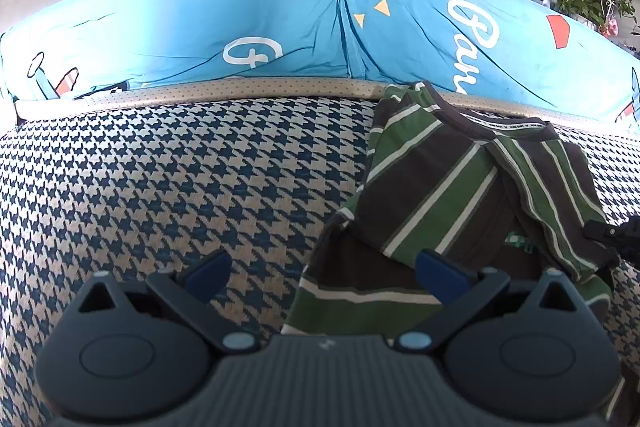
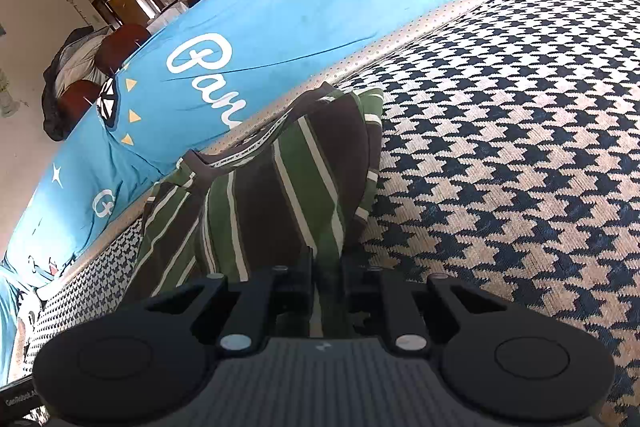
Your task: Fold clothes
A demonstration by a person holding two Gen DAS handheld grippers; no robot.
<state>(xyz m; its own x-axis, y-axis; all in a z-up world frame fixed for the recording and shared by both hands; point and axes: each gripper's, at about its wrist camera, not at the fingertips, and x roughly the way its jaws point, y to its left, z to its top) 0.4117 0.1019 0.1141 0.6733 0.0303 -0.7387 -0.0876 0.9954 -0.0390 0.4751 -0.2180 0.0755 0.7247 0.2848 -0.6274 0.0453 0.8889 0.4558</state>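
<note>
Right wrist view: your right gripper (image 2: 326, 275) pinches the striped shirt (image 2: 280, 195) (green, brown, white). Your left gripper (image 1: 320, 267) hangs spread wide, its right finger over the shirt's near edge

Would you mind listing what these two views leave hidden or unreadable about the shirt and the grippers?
- Left wrist view: the striped shirt's near hem is hidden behind the open left gripper.
- Left wrist view: the right gripper is cut off by the frame edge.
- Right wrist view: the cloth pinched in the right gripper is hidden by its fingers.
- Both views: the collar tape lettering is too small to read.
</note>
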